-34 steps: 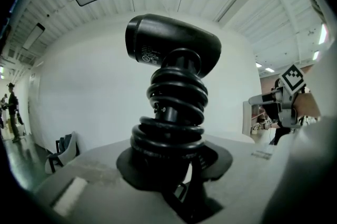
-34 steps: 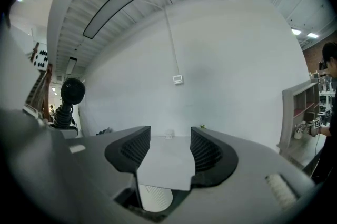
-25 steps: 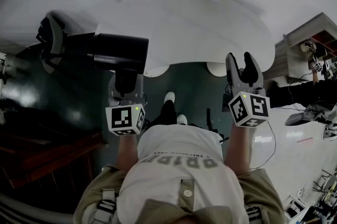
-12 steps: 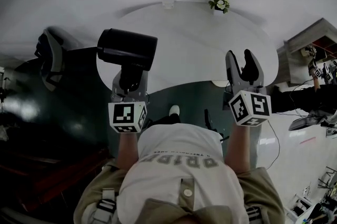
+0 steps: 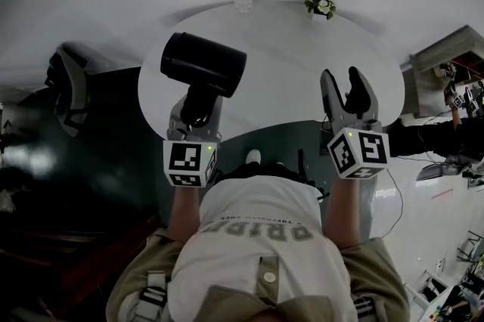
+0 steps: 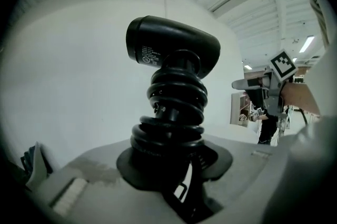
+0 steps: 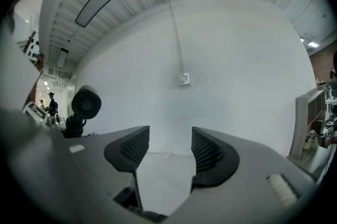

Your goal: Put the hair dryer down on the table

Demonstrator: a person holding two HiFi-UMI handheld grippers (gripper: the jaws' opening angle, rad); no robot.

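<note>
A black hair dryer [image 5: 204,65] with its cord coiled round the handle stands upright in my left gripper [image 5: 195,115], which is shut on the handle. The dryer's barrel hangs over the left part of the white round table [image 5: 287,63]. In the left gripper view the hair dryer [image 6: 174,54] fills the middle, and the left gripper [image 6: 176,165] clamps its coiled handle. My right gripper [image 5: 346,90] hovers over the table's near right edge. Its jaws are opening with nothing between them. The right gripper view shows the right gripper [image 7: 166,152] empty and the hair dryer [image 7: 86,103] far left.
A small potted plant [image 5: 323,5] stands at the table's far edge by the white wall, near a wall socket [image 5: 243,0]. A dark chair [image 5: 64,78] stands left of the table. Shelving [image 5: 446,60] and cables lie to the right.
My left gripper has carried the hair dryer forward and to the right, from beside the table's left edge to over the tabletop. The right gripper has stayed over the table's near right edge.
</note>
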